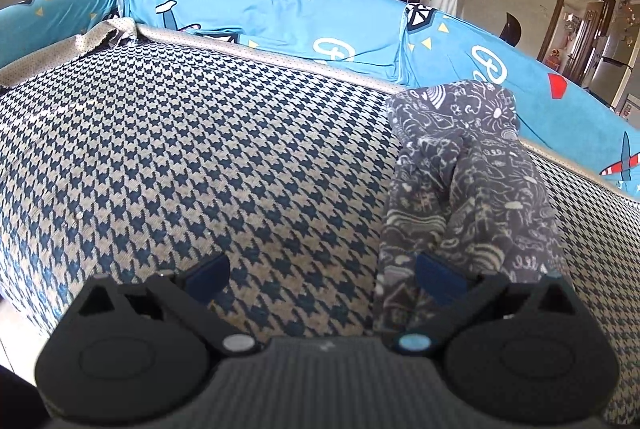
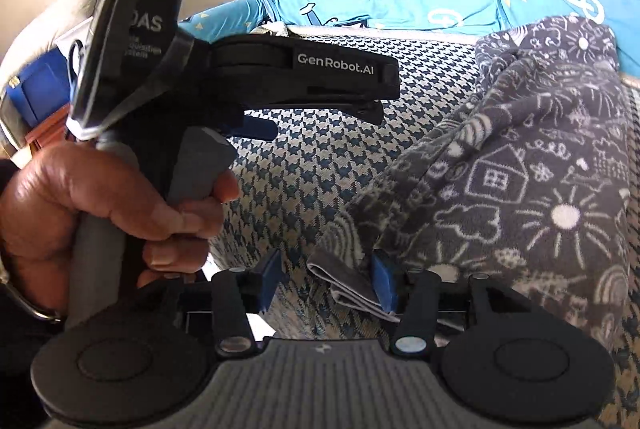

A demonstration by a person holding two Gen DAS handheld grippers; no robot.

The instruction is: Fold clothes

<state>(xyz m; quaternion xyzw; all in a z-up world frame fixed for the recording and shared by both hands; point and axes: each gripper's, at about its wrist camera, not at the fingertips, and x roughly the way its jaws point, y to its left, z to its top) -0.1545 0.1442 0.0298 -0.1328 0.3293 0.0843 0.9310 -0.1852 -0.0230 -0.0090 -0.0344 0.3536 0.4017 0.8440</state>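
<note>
A dark grey garment [image 1: 472, 181] printed with white doodles of houses, suns and clouds lies bunched in a long heap on a houndstooth-covered sofa seat [image 1: 200, 157], toward its right side, near the blue cartoon-print cover [image 1: 280, 9] draped over the sofa back. It looks partly folded lengthwise, probably narrowed before a final fold.

In the right wrist view, the right tool [image 2: 327, 279] sits at the garment's near edge with its blue fingers [image 2: 383, 283] parted to a middling gap. A layered corner of cloth lies between them, touching the right finger, but they do not press it, which suggests a release or a fresh grip.

The left tool [image 1: 322, 275] hovers over the seat, fingers wide apart and empty, its right finger over the garment's near edge. A person's hand [image 2: 112, 205] grips its handle, seen side-on from the right camera.

The garment's far end, its type and how many layers it has cannot be made out. The seat's front edge is cut off behind both tool bodies.
</note>
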